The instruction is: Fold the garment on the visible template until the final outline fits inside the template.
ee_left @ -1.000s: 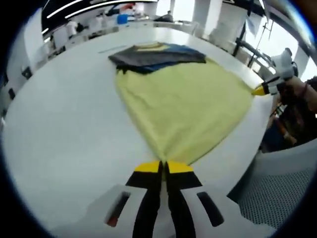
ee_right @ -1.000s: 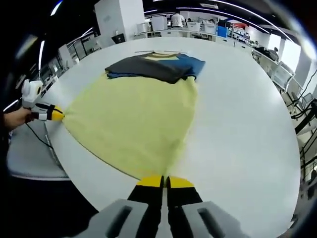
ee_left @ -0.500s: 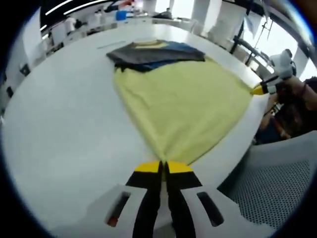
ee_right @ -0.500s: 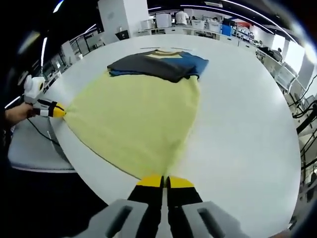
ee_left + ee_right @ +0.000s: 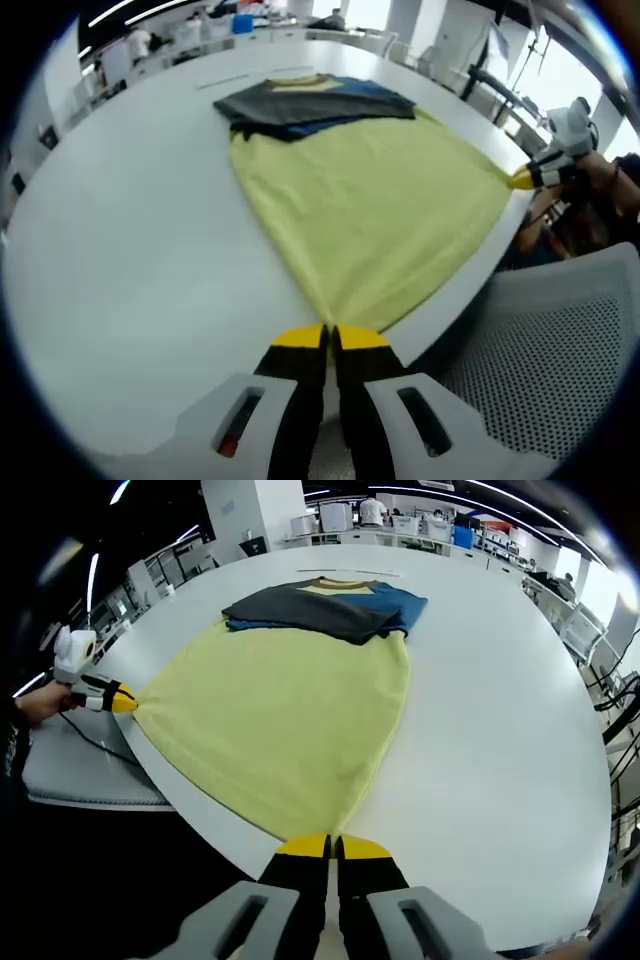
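Observation:
A pale yellow garment (image 5: 370,210) lies spread flat on the round white table (image 5: 130,260), pulled taut between its two near corners. My left gripper (image 5: 328,336) is shut on one corner at the table's edge. In the left gripper view, the right gripper (image 5: 522,181) pinches the other corner. In the right gripper view, my right gripper (image 5: 330,846) is shut on its corner of the yellow garment (image 5: 280,720), and the left gripper (image 5: 122,702) holds the far-left corner. The garment's far end touches a folded pile of dark grey, blue and yellow clothes (image 5: 305,103) (image 5: 325,605).
A white mesh chair (image 5: 540,360) stands beside the table edge under my left gripper, and its grey seat (image 5: 70,770) lies below the left gripper in the right gripper view. A person's hand (image 5: 40,705) grips that handle. Bare table (image 5: 500,750) stretches right of the garment.
Both grippers have drawn back toward and past the table edge, still shut on the corners. The yellow garment has followed a little, and more of the chair shows.

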Action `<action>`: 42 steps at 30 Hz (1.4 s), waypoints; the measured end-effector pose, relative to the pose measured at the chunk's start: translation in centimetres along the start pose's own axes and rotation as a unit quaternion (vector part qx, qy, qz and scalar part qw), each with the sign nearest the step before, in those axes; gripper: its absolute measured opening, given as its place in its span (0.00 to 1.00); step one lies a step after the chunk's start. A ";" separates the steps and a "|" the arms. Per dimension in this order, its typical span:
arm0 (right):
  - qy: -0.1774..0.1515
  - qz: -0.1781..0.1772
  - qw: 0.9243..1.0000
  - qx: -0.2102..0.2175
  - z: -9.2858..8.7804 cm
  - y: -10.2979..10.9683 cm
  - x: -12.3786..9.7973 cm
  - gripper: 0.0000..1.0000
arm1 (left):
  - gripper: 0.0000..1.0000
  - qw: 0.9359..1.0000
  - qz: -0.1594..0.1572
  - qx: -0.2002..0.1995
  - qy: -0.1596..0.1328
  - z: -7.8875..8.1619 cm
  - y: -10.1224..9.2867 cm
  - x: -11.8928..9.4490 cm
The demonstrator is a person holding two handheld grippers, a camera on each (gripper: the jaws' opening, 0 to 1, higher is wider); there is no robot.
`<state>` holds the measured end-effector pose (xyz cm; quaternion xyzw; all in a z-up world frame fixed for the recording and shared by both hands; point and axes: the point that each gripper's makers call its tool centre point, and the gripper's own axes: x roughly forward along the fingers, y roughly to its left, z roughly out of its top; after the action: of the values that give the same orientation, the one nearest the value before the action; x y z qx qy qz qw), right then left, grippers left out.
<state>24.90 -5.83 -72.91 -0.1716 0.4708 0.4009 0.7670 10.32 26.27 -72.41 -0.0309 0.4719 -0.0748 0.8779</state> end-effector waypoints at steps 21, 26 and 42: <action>0.006 0.007 1.000 0.007 -2.5 2.0 -1.0 0.00 | 0.00 1.000 0.007 -0.002 0.020 -2.4 -0.8 -2.0; 0.005 0.009 1.000 0.010 -2.8 2.6 -1.3 0.00 | 0.00 1.000 0.013 -0.013 0.020 -2.6 -0.9 -2.4; -0.032 0.009 0.999 -0.005 1.2 2.9 -4.8 0.00 | 0.00 0.999 0.017 -0.030 -0.008 0.9 -0.6 -5.5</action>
<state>22.24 -5.49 -67.89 -0.1583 0.4453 0.4159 0.7769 8.01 26.56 -67.30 -0.0499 0.4674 -0.0451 0.8815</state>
